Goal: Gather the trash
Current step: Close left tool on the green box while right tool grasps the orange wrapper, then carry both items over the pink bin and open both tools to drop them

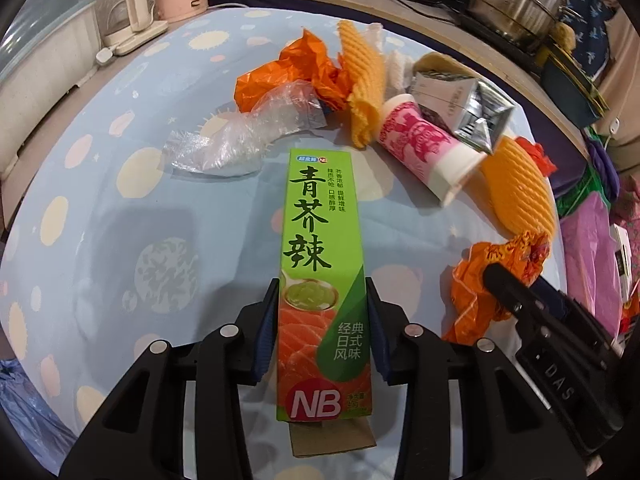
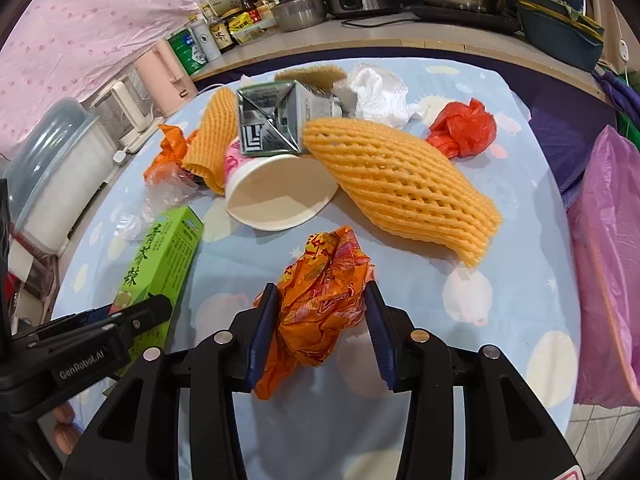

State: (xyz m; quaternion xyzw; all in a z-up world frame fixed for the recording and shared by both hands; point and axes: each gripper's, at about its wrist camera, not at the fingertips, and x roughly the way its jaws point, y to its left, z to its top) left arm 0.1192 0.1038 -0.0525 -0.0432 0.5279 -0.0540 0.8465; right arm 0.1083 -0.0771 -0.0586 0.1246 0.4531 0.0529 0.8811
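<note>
As both hands gather trash, left gripper pinches green box; right gripper, at box's 3 o'clock, squeezes orange wrapper.

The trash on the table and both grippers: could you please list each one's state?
left gripper: shut on the green wasabi box
right gripper: shut on the orange wrapper
paper cup: tipped on its side, empty
milk carton: flattened, lying down
foam fruit net: lying loose
red bag: balled up
</note>
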